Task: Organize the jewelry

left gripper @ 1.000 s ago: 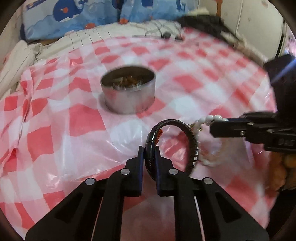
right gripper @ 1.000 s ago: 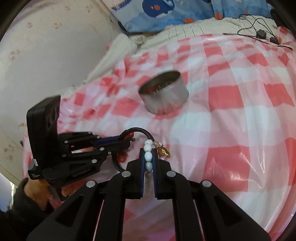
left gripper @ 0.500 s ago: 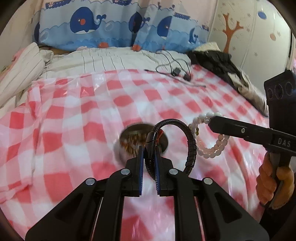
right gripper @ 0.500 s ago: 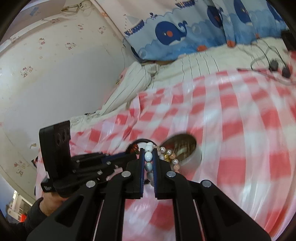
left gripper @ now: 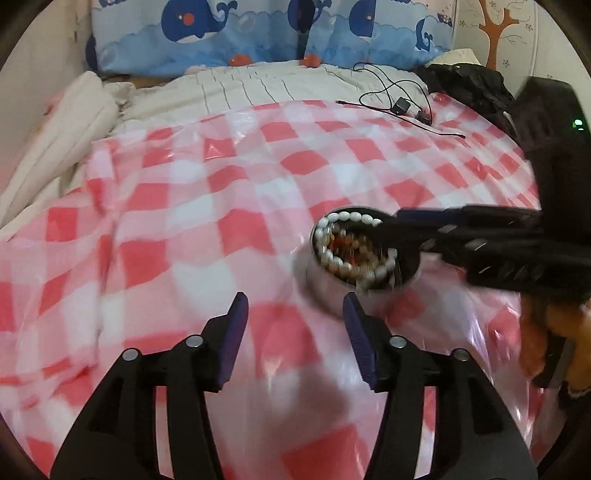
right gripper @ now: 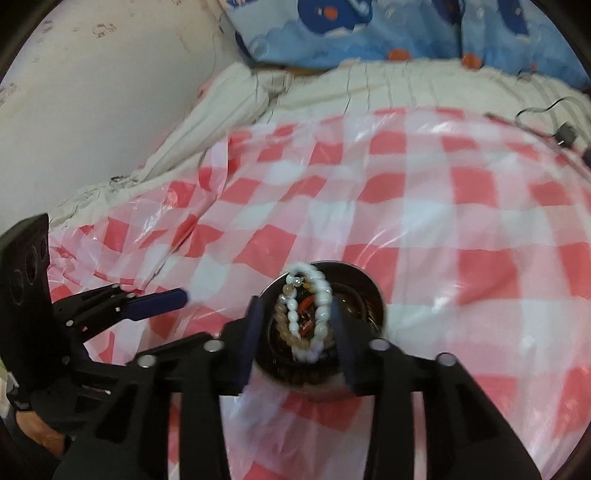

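A round metal tin [left gripper: 325,291] [right gripper: 365,291] stands on the red-and-white checked sheet. A white bead bracelet [left gripper: 332,258] [right gripper: 317,295] lies in it over several other bead pieces and a dark bracelet. My left gripper [left gripper: 295,325] is open and empty, just in front and left of the tin; it also shows in the right wrist view [right gripper: 177,299]. My right gripper [right gripper: 295,317] is open, its jaws spread directly above the tin; in the left wrist view its fingers [left gripper: 417,221] reach over the tin's rim from the right.
The checked plastic sheet [left gripper: 184,206] covers a bed. Whale-print pillows [left gripper: 229,29] and a striped sheet lie at the back. A black cable with a charger [left gripper: 400,107] and dark clothing [left gripper: 469,85] sit at the back right. A wall [right gripper: 92,92] is on the left.
Both grippers have opened. The black bracelet and the white bead bracelet have left the jaws and now lie in the tin. The left gripper has drawn back to the left.
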Available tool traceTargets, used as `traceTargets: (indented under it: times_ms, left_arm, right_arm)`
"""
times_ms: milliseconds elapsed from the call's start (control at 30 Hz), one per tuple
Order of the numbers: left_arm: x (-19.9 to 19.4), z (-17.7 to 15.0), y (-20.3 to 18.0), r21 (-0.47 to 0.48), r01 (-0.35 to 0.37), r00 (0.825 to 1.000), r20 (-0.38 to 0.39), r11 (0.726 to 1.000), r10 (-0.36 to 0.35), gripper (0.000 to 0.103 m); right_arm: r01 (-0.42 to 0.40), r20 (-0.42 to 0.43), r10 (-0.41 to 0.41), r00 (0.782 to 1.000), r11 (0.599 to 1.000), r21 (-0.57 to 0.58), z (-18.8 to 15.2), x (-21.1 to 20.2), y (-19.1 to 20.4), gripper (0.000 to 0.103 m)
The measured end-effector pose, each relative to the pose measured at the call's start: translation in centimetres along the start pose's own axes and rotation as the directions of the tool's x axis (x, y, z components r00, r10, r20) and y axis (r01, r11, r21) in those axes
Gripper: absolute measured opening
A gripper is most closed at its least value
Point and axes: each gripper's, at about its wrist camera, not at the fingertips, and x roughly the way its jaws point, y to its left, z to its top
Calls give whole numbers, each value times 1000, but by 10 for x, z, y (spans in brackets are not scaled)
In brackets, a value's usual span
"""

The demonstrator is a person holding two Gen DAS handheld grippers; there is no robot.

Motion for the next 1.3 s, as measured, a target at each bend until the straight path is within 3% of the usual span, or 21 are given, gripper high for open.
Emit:
traceTargets:
  times_ms: [33, 100, 167, 333, 467, 600, 867, 1300]
  left_arm:
    - [-7, -6, 0, -7, 7, 1000, 10, 1000, -7, 55]
    - [-21, -20, -5, -12, 17, 999, 32, 1000, -17, 63]
    - [-36, -40, -17, -10, 16, 998, 58, 1000, -15, 76]
    - [-54, -82, -45, -27, 28, 997, 72, 999, -26, 82]
    - [-69, -105, -63, -46, -23, 995, 100, 999, 28, 89]
    - [-77, -125, -71, -56, -88, 987, 127, 995, 94, 95]
    - [-75, -154, -67, -113, -201, 968, 131, 973, 215, 95]
    - [-59, -160, -59, -164, -189, 977, 70, 968, 203, 95]
  right_arm:
    - [7, 17, -7, 1000, 1000, -1, -6, -11, 2, 42]
    - [36, 53, -36, 998, 999, 1, -22, -37, 4, 57]
    - [66, 63, -66, 996, 998, 2, -42, -58, 6, 62]
    - [110, 49, -113, 992, 992, 58, -108, -93, -1, 67]
    - [179, 52, -185, 981, 978, 108, -147, -106, -4, 75]
    - [291, 77, -297, 952, 953, 82, -174, -106, 4, 89]
    - [337, 83, -346, 935, 936, 104, -187, -102, -1, 91]
    - [377, 52, -382, 923, 923, 77, -189, -95, 1, 95]
